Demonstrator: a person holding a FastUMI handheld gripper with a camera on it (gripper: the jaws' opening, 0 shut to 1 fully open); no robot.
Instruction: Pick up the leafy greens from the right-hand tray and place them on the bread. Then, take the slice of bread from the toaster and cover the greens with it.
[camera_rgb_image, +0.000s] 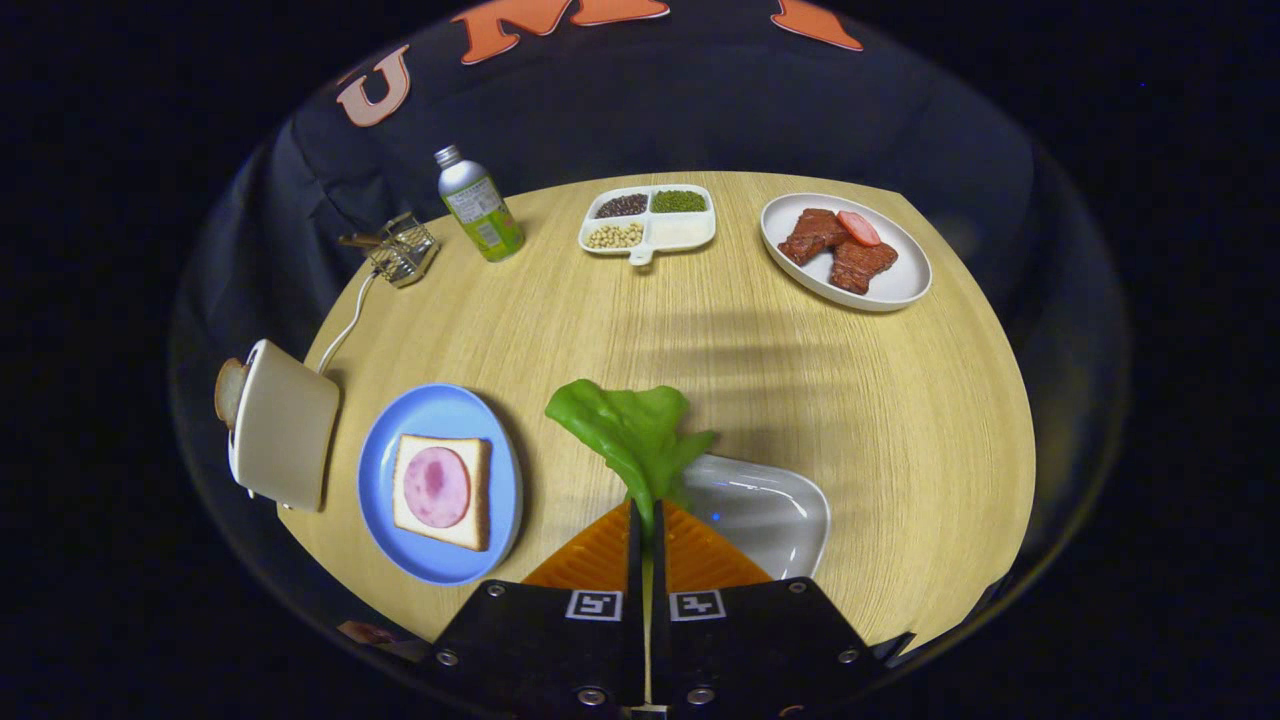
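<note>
My gripper (647, 515) is shut on the stem of the leafy greens (630, 428), which stick up ahead of the fingertips, lifted above the white tray (775, 510). To the left of the fingers lies a blue plate (385, 470) with a slice of bread (475, 495) topped by a round of pink ham (437, 487). Further left stands the cream toaster (285, 425), with a second slice of bread (229, 391) poking out of its slot.
At the far side of the round wooden table (800, 360) sit a white plate of meat slices (846, 250), a divided dish of beans (648, 221), a green-labelled bottle (480, 205) and a small wire basket (402, 248). The toaster's cord (345, 325) runs toward the basket.
</note>
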